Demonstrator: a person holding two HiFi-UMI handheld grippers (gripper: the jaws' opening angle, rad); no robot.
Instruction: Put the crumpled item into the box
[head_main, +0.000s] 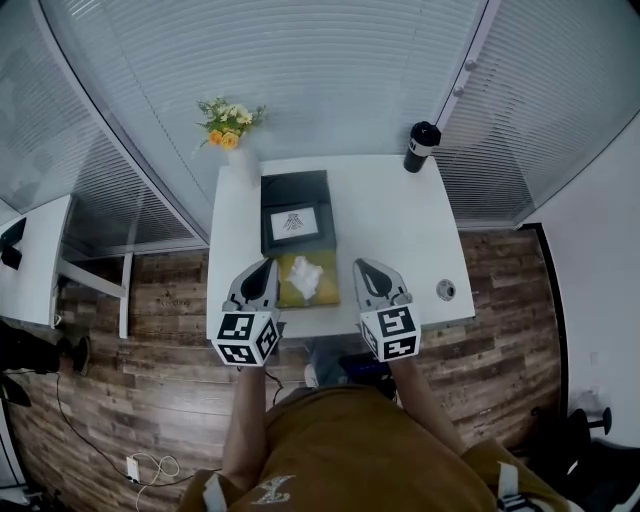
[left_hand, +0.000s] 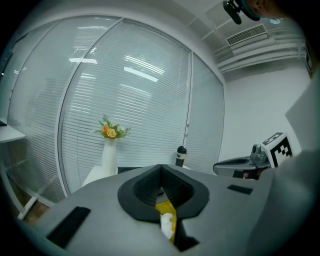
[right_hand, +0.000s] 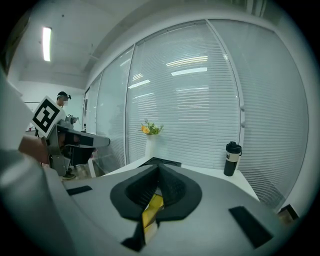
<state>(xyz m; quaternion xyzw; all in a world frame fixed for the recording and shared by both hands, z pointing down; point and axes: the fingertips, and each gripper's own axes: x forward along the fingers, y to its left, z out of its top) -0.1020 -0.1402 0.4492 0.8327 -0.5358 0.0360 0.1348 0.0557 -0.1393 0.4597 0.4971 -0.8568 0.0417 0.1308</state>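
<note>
**Head view, with both gripper views: stance before the pick.** The black box (head_main: 296, 185) stands on the white worktop (head_main: 390, 230), toward its far edge. The top face of the box shows a white sheet (head_main: 295, 222), though whether this lies inside the box or on a lid cannot be told. Directly against the near side of the box lies a yellow pad (head_main: 288, 292). It carries the crumpled item (head_main: 305, 275), a wad of white paper. The wad is therefore outside the box, and the task is judged not yet begun. Its place next to the box means only a short carry is needed.

The left gripper (head_main: 263, 268) and the right gripper (head_main: 364, 268) hover on the near side of the box, one at each flank of the pad, both pointing toward the box. Each gripper view shows the fingers together, tips meeting, with nothing clamped. Yellow appears through the slot beneath each pair of closed tips, with a scrap of white in the left gripper view only. These lie beyond the fingers, not between them. This symmetrical posture reads as a ready stance with neither gripper committed. Whichever takes the wad must first part its fingers.

A vase of flowers (head_main: 240, 150) stands at the far-left corner of the box. A black bottle (head_main: 421, 146) stands well to the right of the box. Both are clear of the path from wad to box.
</note>
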